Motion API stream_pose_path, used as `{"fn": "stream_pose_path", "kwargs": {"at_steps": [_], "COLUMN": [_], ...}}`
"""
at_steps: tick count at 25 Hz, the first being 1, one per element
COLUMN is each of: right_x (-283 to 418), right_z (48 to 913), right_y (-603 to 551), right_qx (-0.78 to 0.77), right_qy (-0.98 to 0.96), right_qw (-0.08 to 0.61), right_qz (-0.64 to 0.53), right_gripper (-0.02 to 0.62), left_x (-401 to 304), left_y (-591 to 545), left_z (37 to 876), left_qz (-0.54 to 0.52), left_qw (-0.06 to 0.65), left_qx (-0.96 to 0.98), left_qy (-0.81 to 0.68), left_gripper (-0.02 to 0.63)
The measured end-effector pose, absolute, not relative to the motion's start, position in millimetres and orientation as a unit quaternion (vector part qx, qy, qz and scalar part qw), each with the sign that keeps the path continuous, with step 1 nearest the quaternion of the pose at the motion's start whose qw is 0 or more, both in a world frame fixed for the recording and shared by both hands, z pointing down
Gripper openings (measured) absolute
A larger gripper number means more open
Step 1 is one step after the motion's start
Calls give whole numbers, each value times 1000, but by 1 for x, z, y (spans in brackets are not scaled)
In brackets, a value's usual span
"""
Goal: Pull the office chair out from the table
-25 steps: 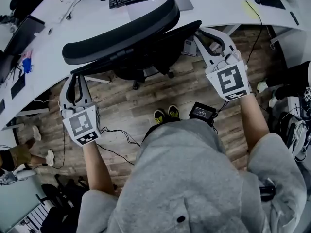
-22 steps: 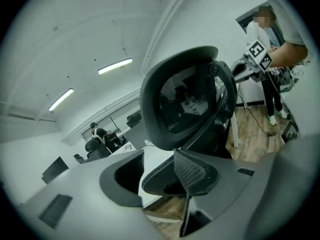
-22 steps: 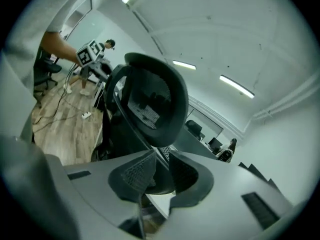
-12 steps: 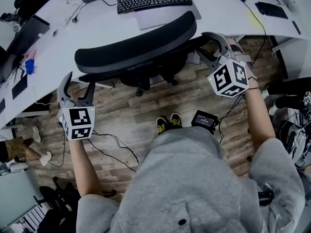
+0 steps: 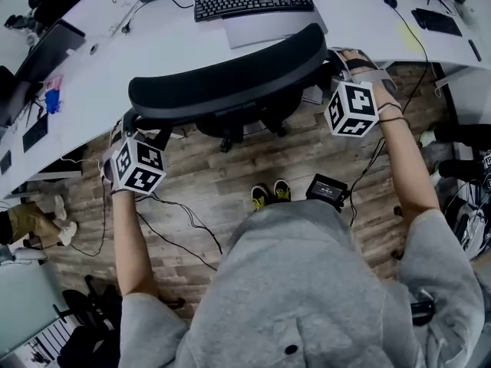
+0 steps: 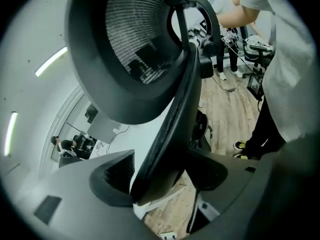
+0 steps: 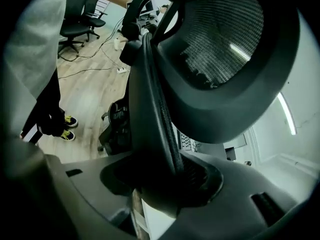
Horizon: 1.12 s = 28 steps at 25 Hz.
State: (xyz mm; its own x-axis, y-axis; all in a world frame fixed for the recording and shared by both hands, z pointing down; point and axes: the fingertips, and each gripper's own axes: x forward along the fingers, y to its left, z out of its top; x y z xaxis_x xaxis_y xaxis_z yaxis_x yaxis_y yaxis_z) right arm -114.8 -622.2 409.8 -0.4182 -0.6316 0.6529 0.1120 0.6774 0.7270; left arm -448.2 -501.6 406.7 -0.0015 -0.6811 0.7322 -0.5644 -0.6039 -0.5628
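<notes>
Since a second ago both tongs have moved onto the office chair [image 5: 230, 83], and their marker cubes have rolled to show a corner. The left tongs [image 5: 144, 129] now straddle the left end of the backrest, the right tongs [image 5: 343, 61] the right end. Both are opening wide, with the backrest's rim between the jaws but not clamped. The chair stands much as before, pushed in against the tabletop [image 5: 153, 44], just below the keyboard [image 5: 253, 1].

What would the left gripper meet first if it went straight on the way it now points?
The office chair's backrest edge, already between the opening jaws of the left gripper, probably at once.
</notes>
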Motion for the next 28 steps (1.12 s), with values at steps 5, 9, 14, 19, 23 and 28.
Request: {"fn": "stream_pose_path", "kwargs": {"at_steps": [5,9,14,19,23,28], "right_x": [-127,-125,-125,-126,-127,-127], "right_z": [425,425,423,423,424,422], "right_y": [-631,-630,-629,-630,-630,-629], "right_qx": [151,145,146,142,137,129], "right_qy": [-745,-743,-743,-741,-741,-738], "right_qw": [521,527,527,529,530,531], "right_qz": [-388,-386,-386,-389,-390,-396], "right_gripper": [181,161,155,146,135,123], "left_x": [-455,-457,-456,-459,-461,-460], "left_y": [-517,-519,-519,-519,-516,-515], "left_z": [431,431,425,426,428,426], "left_qz": [-600,-606,-620,-622,-625,-624], "left_qw": [77,95,113,115,115,113], "left_qx": [-678,-670,-664,-663,-663,-661], "left_qy": [418,418,402,402,395,401], "left_gripper": [314,261,152,150,150,150]}}
